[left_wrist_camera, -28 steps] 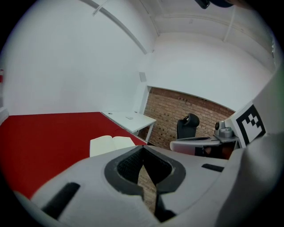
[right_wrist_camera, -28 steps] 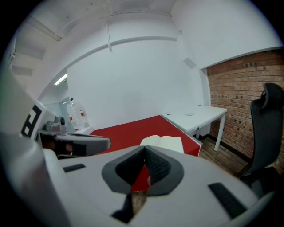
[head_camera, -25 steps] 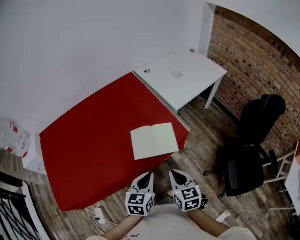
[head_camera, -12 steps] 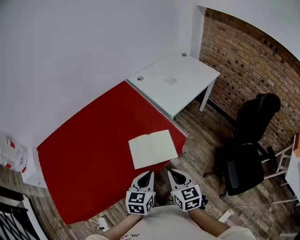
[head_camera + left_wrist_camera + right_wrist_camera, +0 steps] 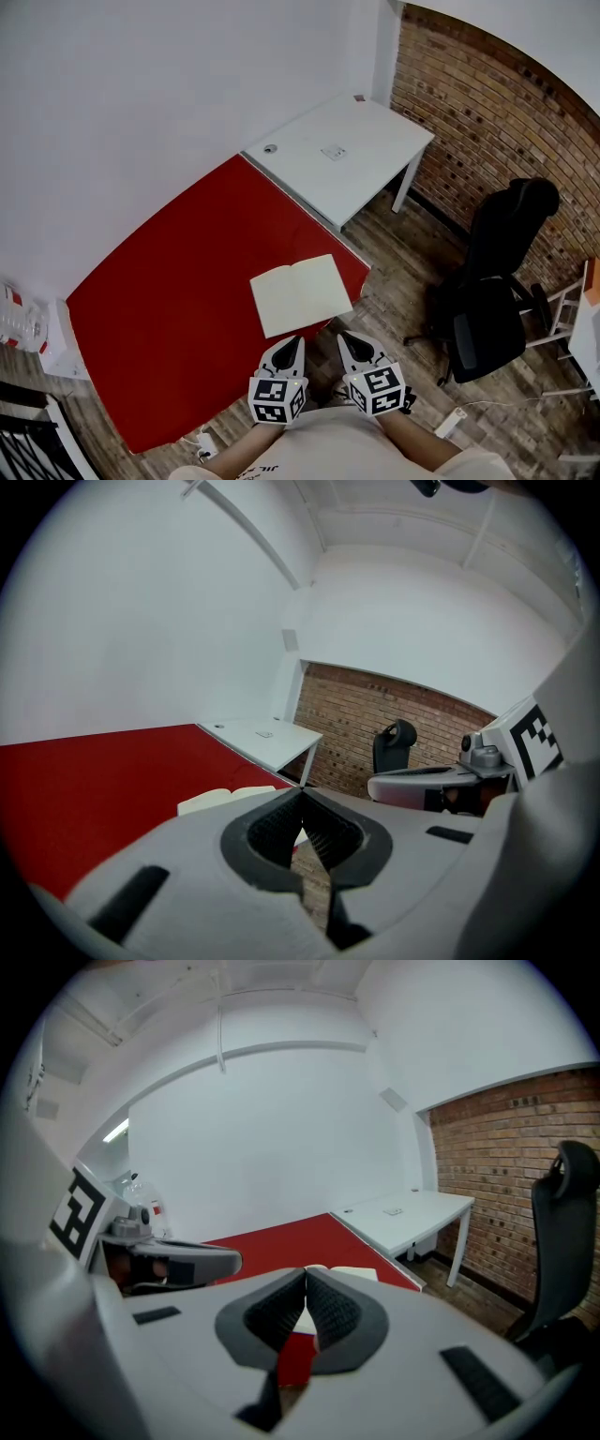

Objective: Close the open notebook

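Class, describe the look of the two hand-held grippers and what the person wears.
The left gripper and right gripper have pale grey shells tapering to a point, with black ribbed lining inside the fingers. Each carries a cube covered with black-and-white square markers. The person wears a light-coloured top.

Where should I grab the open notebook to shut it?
Probably the outer edge of the right page: the notebook lies flat and open, and that edge sits nearest the rim of the red table. Come in from the right with the right gripper, whose jaws are shut and must open first.
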The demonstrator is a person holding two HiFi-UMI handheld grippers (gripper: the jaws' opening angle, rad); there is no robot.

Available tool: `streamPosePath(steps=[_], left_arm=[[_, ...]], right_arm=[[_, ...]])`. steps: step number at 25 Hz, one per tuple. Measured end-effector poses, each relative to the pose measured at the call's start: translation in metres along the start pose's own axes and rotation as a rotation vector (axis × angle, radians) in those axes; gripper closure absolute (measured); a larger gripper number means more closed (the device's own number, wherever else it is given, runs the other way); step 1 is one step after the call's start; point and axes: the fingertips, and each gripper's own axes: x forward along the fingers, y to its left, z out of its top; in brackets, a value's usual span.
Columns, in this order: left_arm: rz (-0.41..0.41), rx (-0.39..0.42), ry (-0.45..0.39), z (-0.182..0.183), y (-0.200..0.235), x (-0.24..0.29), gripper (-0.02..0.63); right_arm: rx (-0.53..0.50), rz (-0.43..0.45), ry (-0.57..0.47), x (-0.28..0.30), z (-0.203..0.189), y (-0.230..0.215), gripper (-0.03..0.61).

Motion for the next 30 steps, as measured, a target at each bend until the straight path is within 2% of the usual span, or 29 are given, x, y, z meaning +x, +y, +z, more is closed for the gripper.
streamPosePath(steps=[5,10,15,25,30], left_arm=[[-0.004,0.032,0.003,0.002,0.002,0.012,0.607],[0.039,0.071,0.006,0.001,0.021,0.027,0.607],[0.068,0.008,0.029,-0.018,0.04,0.036,0.607],[0.071,0.008,0.049,-0.047,0.048,0.073,0.607],[0.081,0.004,0.068,-0.062,0.056,0.085,0.607]], right_arm=[[0.01,-0.008,0.013,0.009,-0.002,-0.013,0.572],[0.004,-0.039,0.017,0.027,-0.002,-0.03,0.572],[0.044,-0.05,0.061,0.042,-0.027,-0.044,0.572],[0.114,-0.088,0.122,0.083,-0.074,-0.09,0.567],[0.172,-0.117,0.145,0.107,-0.096,-0.121,0.521]])
